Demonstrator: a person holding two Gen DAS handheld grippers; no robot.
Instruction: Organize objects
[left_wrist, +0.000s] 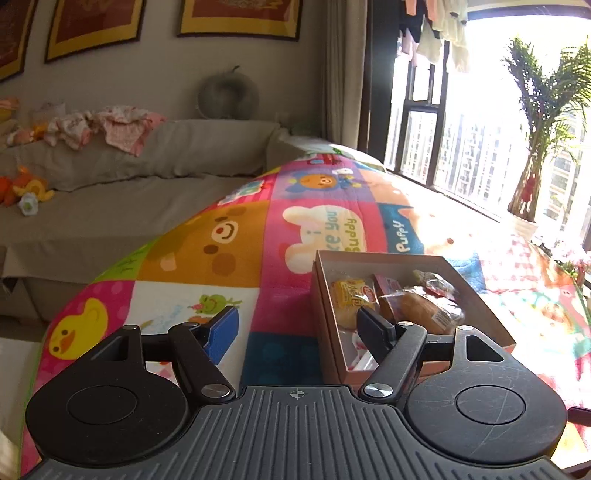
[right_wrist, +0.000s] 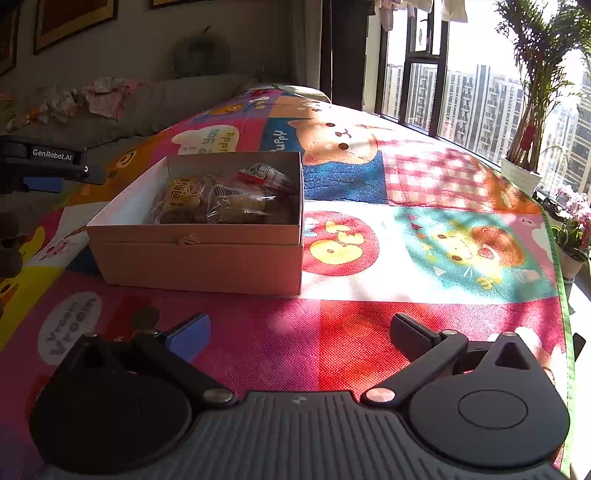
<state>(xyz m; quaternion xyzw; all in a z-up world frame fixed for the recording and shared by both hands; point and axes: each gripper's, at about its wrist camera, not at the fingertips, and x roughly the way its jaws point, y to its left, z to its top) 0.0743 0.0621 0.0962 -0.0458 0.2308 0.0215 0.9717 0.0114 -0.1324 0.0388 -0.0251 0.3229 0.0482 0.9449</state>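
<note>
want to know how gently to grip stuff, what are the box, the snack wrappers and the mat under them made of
Box: looks like matte tan cardboard, with flat stiff walls and sharp folded edges.
Snack wrappers: thin clear plastic film, glossy and crinkled, with glare spots.
Mat: seems woven or textured fabric with a cartoon print; a fine weave shows in the sunlight.

Straight ahead of the tool spreads a cartoon-animal play mat (right_wrist: 406, 229), sunlit on its right half. Beyond it to the left sits a grey sofa (left_wrist: 140, 192) (strewn with baby clothes and soft toys) under framed pictures (left_wrist: 240, 16). To the right, tall windows (right_wrist: 472, 107) blaze, a potted palm (right_wrist: 532, 110) beside them.
</note>
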